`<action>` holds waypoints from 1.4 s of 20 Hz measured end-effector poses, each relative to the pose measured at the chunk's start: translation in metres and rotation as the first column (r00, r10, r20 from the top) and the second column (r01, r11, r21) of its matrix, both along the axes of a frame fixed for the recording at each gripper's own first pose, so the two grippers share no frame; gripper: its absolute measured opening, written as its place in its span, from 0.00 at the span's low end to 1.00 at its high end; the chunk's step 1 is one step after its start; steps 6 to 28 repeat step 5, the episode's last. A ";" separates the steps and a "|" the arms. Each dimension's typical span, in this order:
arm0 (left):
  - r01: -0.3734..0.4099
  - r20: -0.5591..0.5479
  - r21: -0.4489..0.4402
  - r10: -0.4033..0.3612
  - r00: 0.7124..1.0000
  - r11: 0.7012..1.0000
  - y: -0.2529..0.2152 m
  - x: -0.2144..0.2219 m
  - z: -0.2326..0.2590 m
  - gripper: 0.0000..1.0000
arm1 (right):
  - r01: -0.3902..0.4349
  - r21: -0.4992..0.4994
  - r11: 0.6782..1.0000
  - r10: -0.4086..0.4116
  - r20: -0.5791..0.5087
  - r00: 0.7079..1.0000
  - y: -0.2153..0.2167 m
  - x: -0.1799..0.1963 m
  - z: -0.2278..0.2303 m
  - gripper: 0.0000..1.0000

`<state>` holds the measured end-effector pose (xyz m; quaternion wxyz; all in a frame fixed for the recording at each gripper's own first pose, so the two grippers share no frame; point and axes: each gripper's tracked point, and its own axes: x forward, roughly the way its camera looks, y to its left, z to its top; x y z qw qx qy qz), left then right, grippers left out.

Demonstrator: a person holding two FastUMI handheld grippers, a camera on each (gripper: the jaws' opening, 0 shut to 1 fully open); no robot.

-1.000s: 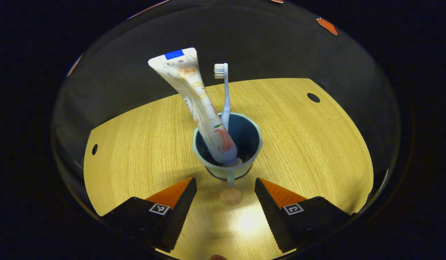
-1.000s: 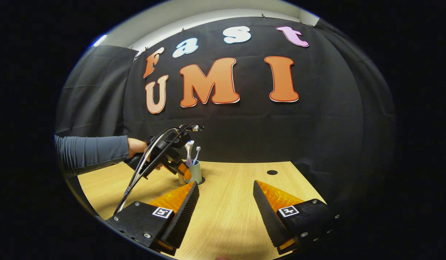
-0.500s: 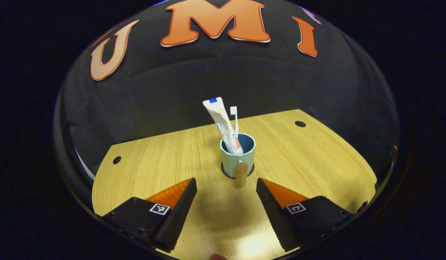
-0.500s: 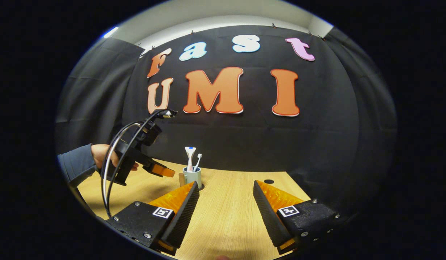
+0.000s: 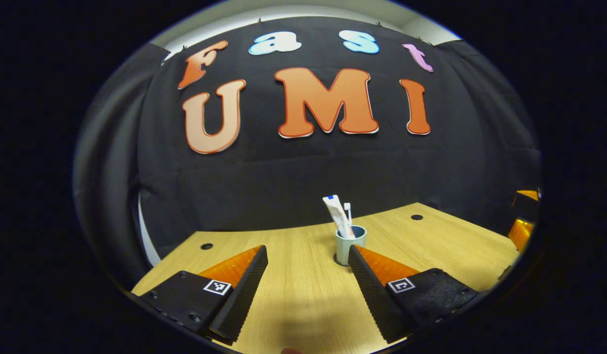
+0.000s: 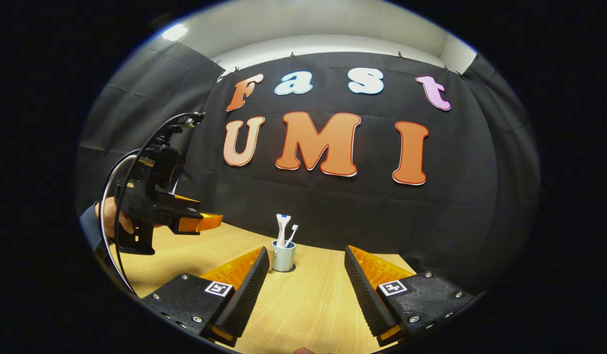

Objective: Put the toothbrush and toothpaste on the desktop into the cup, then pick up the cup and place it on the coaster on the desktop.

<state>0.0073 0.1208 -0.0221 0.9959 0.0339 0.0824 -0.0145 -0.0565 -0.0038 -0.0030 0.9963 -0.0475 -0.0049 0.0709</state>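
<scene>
Change, left gripper view: the cup point(image 5: 350, 244) has shrunk from large at centre frame a second ago to small at lower centre; the left gripper point(image 5: 307, 290) has backed away and tilted up, so the booth wall now takes the upper half.
Change, right gripper view: the left gripper point(image 6: 197, 222) stood right at the cup a second ago; now it sits at middle left of frame, well apart from the cup point(image 6: 283, 255) and raised above the bench point(image 6: 308, 305).
Left jaws: spread wide, nothing between them.
Right jaws: right gripper point(image 6: 306, 290) likewise spread wide and empty, low over the bench.
Cup contents: toothpaste point(image 5: 337, 216) and toothbrush point(image 5: 348, 213), both upright in the cup, tops standing clear of the rim.
Toothpaste: leans toward upper left in the left gripper view; flat crimped end up.
Toothbrush: just right of the tube, bristle head on top.
Cup position: upright on the bench, lower centre in both views; a dark ring shows at its base, presumably the coaster point(image 5: 336, 261), though I cannot tell how far it extends.
Cup make: pale blue-grey outside, darker blue inside, round, smooth.
Bench make: light wood grain, round dark holes near the far edge point(image 5: 417, 217).
Holder: a hand point(image 6: 110, 222) with a dark sleeve grips the left gripper at the left edge of the right gripper view; black cables loop over it.
</scene>
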 end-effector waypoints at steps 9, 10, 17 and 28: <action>-0.059 0.156 -0.049 0.066 0.986 0.997 0.013 -0.044 0.006 0.99 | 0.017 -0.001 1.000 -0.017 0.100 0.995 0.017 0.002 0.012 0.94; -0.059 0.156 -0.049 0.066 0.986 0.997 0.013 -0.044 0.006 0.99 | 0.017 -0.001 1.000 -0.017 0.100 0.995 0.017 0.002 0.012 0.94; -0.059 0.156 -0.049 0.066 0.986 0.997 0.013 -0.044 0.006 0.99 | 0.017 -0.001 1.000 -0.017 0.100 0.995 0.017 0.002 0.012 0.94; -0.059 0.156 -0.049 0.066 0.986 0.997 0.013 -0.044 0.006 0.99 | 0.017 -0.001 1.000 -0.017 0.100 0.995 0.017 0.002 0.012 0.94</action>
